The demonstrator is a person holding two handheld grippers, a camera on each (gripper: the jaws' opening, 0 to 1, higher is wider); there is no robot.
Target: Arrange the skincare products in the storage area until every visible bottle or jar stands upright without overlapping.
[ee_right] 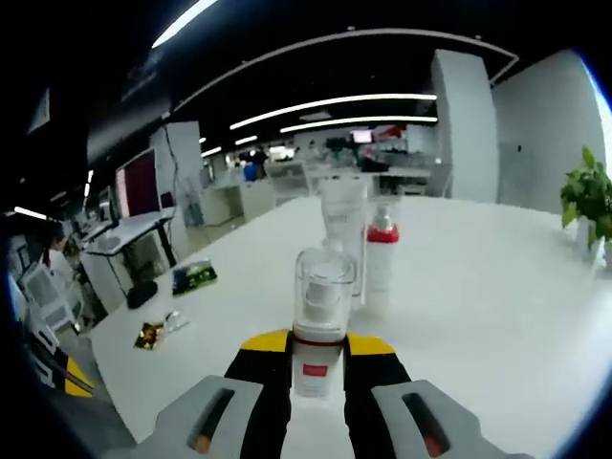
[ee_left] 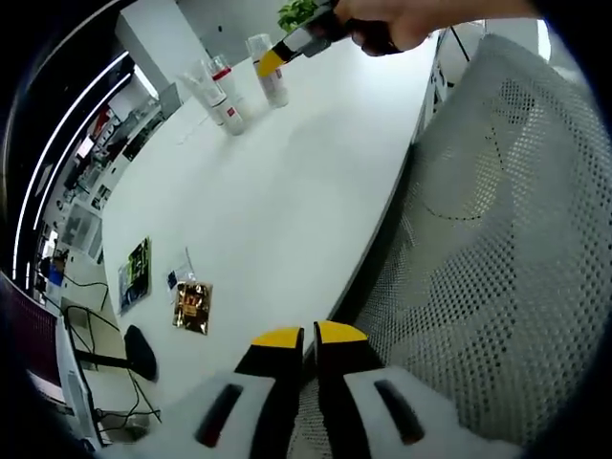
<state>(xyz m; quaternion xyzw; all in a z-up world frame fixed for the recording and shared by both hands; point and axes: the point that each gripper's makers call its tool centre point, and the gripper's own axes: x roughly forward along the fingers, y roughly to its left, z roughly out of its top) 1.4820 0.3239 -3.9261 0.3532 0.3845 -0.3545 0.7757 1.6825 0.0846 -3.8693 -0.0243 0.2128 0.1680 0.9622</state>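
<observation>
A clear-capped bottle (ee_right: 319, 330) with a white body and a red band stands upright between the yellow-tipped jaws of the right tool (ee_right: 317, 346), which are clamped on its lower body; its small red label is too blurred to read. Just behind it on the white desk (ee_right: 478, 287) stand a tall white tube (ee_right: 342, 229) and a red-capped bottle (ee_right: 382, 256), close together and upright.

In the left gripper view, the same group of bottles (ee_left: 239, 86) stands at the far end of the desk, with the right tool (ee_left: 271, 62) at them, held by a hand (ee_left: 402, 21). The left tool (ee_left: 307, 337) hangs over the desk's near edge, jaws together and holding nothing, beside a grey mesh chair (ee_left: 497, 239). Near that edge lie a gold sachet (ee_left: 192, 306), a small clear packet (ee_left: 179, 275) and a green card (ee_left: 135, 274); their print cannot be read.
</observation>
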